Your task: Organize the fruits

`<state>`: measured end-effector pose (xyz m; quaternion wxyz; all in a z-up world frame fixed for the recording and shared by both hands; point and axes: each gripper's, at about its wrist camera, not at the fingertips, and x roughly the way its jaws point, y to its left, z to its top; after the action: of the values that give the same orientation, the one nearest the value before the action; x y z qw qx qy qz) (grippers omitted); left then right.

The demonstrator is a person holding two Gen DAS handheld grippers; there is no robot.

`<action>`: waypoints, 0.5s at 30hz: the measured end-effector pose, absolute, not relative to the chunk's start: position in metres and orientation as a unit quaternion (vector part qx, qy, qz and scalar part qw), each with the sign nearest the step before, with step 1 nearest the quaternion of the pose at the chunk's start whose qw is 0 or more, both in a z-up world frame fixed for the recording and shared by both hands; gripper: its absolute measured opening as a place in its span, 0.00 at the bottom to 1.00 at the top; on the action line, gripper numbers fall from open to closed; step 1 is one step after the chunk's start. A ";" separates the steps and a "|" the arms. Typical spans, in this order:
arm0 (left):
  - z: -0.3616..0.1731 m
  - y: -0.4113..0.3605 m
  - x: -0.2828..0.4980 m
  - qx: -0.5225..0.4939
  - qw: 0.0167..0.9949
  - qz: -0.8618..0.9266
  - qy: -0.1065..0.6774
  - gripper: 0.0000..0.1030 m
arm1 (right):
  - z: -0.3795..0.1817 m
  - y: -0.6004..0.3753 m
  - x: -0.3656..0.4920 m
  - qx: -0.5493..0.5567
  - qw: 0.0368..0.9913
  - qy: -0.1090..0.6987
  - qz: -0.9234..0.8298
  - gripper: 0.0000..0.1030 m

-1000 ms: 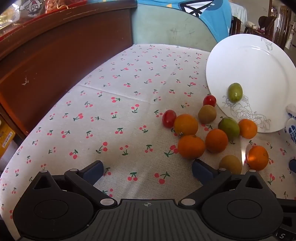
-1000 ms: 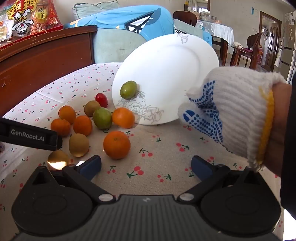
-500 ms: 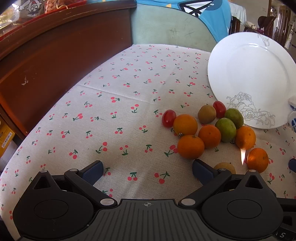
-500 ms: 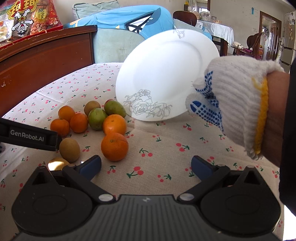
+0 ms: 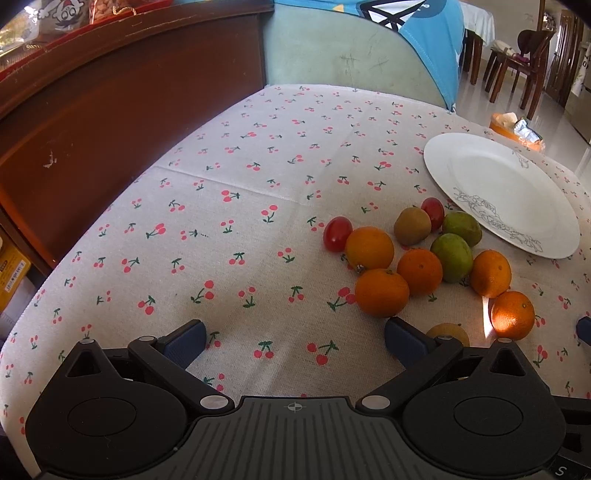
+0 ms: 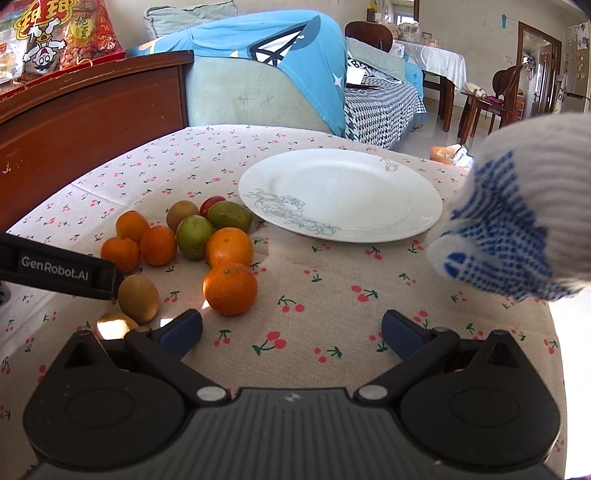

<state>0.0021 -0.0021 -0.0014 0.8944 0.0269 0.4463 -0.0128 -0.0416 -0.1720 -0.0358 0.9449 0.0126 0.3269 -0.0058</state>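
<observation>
A white plate [image 6: 340, 194] [image 5: 498, 192] with a line-drawn flower lies flat on the cherry-print tablecloth [image 5: 240, 192], nothing on it. Beside its near left edge sits a cluster of fruit: several oranges [image 6: 229, 288] [image 5: 382, 292], two green fruits [image 6: 194, 236] [image 5: 452, 252], brown kiwis [image 6: 138, 298] [image 5: 412, 225] and two red tomatoes [image 5: 337, 233]. My left gripper [image 5: 293, 338] is open, low over the cloth left of the cluster. My right gripper [image 6: 291, 328] is open too, just right of the nearest orange. A gloved hand [image 6: 517, 214] hovers at the plate's right.
A dark wooden cabinet [image 5: 110, 110] borders the table on the left, with snack bags [image 6: 55, 33] on top. A sofa with a blue garment [image 6: 266, 55] stands behind the table. The left gripper's body [image 6: 55, 264] reaches into the right wrist view.
The plate was tipped up on edge and a green fruit slid off it into the cluster. It now lies flat on the cloth. The gloved hand has let go and drawn back right.
</observation>
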 end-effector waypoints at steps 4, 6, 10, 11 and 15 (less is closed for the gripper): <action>-0.002 -0.003 0.003 0.025 0.893 -0.009 0.449 1.00 | -0.036 -0.172 -0.042 0.012 0.945 0.327 -0.006 1.00; -0.002 -0.002 0.003 0.025 0.893 -0.009 0.450 1.00 | -0.036 -0.172 -0.041 0.013 0.945 0.327 -0.006 1.00; -0.002 -0.002 0.002 0.024 0.892 -0.008 0.451 1.00 | -0.036 -0.172 -0.041 0.013 0.945 0.327 -0.006 1.00; -0.003 -0.002 0.002 0.024 0.892 -0.007 0.451 1.00 | -0.036 -0.172 -0.041 0.012 0.945 0.327 -0.006 1.00; -0.003 -0.002 0.002 0.024 0.893 -0.005 0.450 1.00 | -0.036 -0.172 -0.041 0.013 0.945 0.327 -0.006 1.00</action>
<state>0.0023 -0.0022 -0.0032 0.8925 0.0240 0.4504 -0.0054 -0.0411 -0.1721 -0.0358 0.9449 0.0125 0.3270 -0.0057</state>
